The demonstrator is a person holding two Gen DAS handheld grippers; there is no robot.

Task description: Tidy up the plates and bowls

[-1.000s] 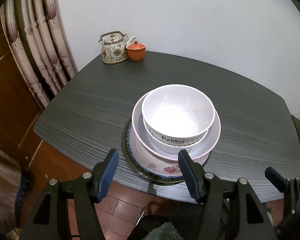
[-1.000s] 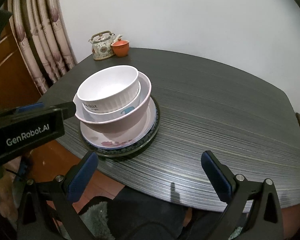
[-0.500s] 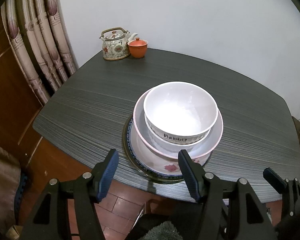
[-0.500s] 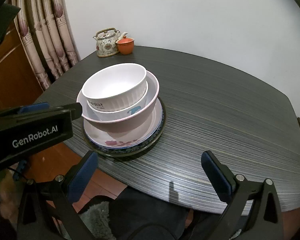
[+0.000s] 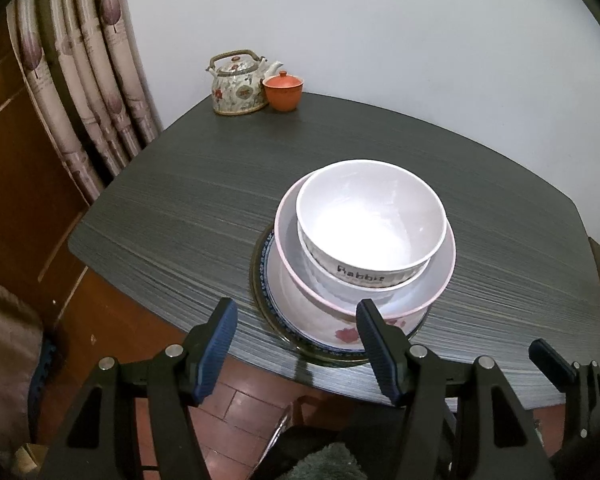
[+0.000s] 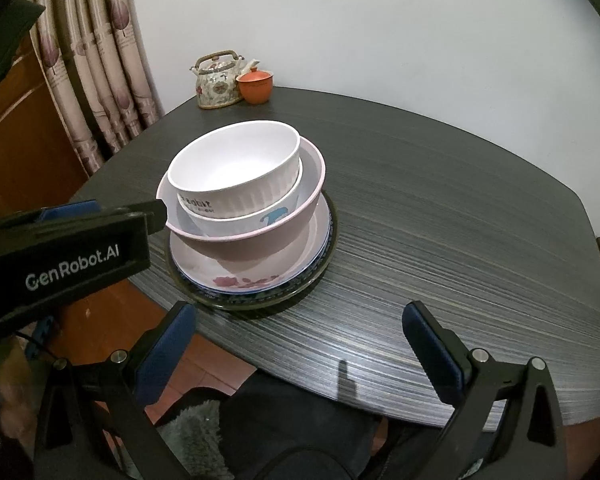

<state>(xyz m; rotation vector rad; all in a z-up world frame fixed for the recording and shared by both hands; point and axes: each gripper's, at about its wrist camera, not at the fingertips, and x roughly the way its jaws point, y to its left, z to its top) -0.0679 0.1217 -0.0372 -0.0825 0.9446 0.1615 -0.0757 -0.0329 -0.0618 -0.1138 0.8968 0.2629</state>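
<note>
Meanwhile, both the left gripper (image 5: 296,344) and right gripper (image 6: 300,340) hang released and empty, the stack of bowls and plates (image 5: 366,256) resting on the dark table (image 5: 180,200) just beyond their jaws.

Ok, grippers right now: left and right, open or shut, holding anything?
Left gripper: open, empty, held short of the stack of bowls and plates.
Right gripper: open wide, empty, over the table edge.

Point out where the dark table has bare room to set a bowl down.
Bare: the dark wood-grain table right of the stacked bowls and plates, and between the stack and the floral ceramic teapot. Crowded: the far corner, with the orange lidded cup.
</note>
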